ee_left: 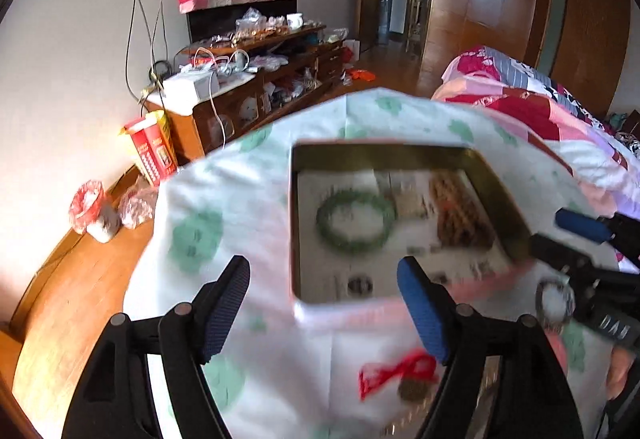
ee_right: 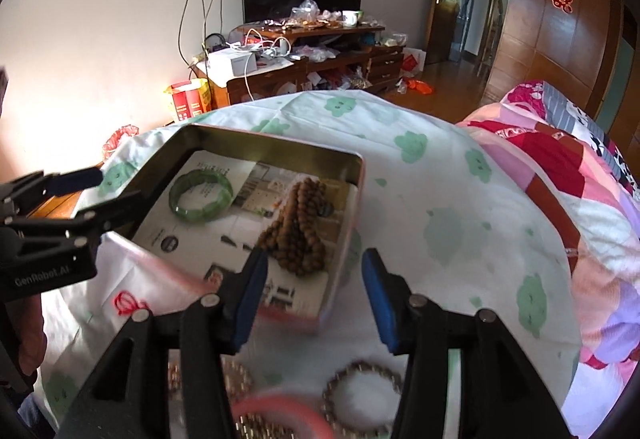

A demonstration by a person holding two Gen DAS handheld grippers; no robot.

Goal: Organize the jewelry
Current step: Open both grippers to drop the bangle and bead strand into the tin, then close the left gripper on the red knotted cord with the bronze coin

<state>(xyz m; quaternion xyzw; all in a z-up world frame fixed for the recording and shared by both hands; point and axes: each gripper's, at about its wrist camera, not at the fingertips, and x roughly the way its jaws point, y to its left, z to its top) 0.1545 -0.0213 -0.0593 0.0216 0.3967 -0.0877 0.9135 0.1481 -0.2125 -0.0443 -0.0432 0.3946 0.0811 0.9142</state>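
left claw (ee_left: 324,307) released | right claw (ee_right: 316,293) released | green bangle (ee_right: 201,194), brown beads (ee_right: 298,233) in tin (ee_right: 280,145)

My left gripper (ee_left: 324,313): jaws spread wide, nothing between the blue pads (ee_left: 424,315), pointing forward and down. My right gripper (ee_right: 314,295): jaws likewise parted and unloaded, pads (ee_right: 380,299) blue, black linkage arms visible, level beside the left.

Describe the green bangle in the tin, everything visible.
The green bangle is a closed ring of translucent, jade-like stone, mottled light and dark green, with a faceted-looking outer edge. It lies flat on the printed paper lining the open tin, towards the tin's left side, apart from the brown bead string. Neither gripper touches it.
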